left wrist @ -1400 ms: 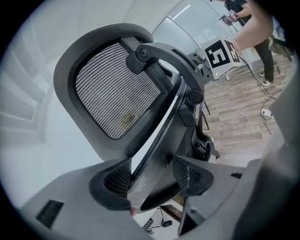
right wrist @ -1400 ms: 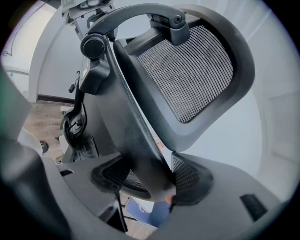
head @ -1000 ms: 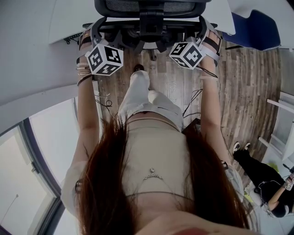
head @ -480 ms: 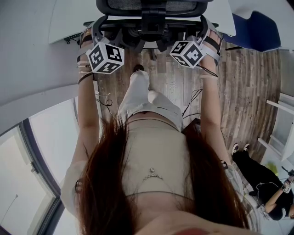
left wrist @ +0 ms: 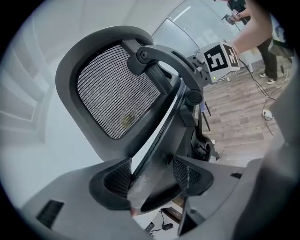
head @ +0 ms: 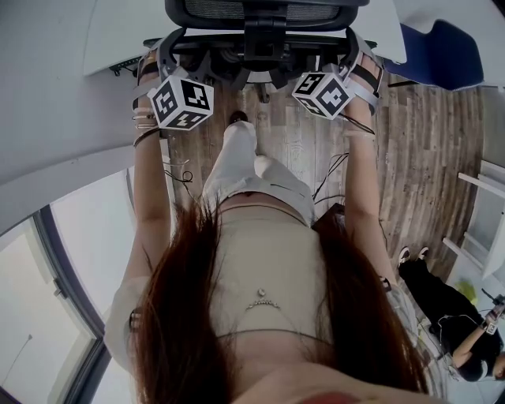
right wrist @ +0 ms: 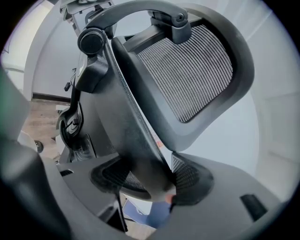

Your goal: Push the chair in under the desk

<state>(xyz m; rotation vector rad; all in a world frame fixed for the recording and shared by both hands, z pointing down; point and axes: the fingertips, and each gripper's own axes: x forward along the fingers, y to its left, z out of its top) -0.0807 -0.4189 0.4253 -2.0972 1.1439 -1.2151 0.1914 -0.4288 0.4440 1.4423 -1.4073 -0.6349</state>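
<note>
Our left hand-held gripper [left wrist: 151, 182] is clamped on the left edge of the black mesh-backed office chair [head: 264, 12]. Its jaws pinch the backrest frame, which we judge gives a push that will not slip. The chair stands straight ahead of both grippers, with the white table [head: 118, 35] just beyond it; we cannot tell how far the seat is under. Our right hand-held gripper [right wrist: 147, 183] grips the opposite edge likewise. Holding both sides should, we think, send the chair in straight and not swivelling.

floor [head: 426, 158]: wood planks | on it: chair [head: 264, 35], blk cables [head: 327, 180], person's shoe [head: 237, 118]
</note>
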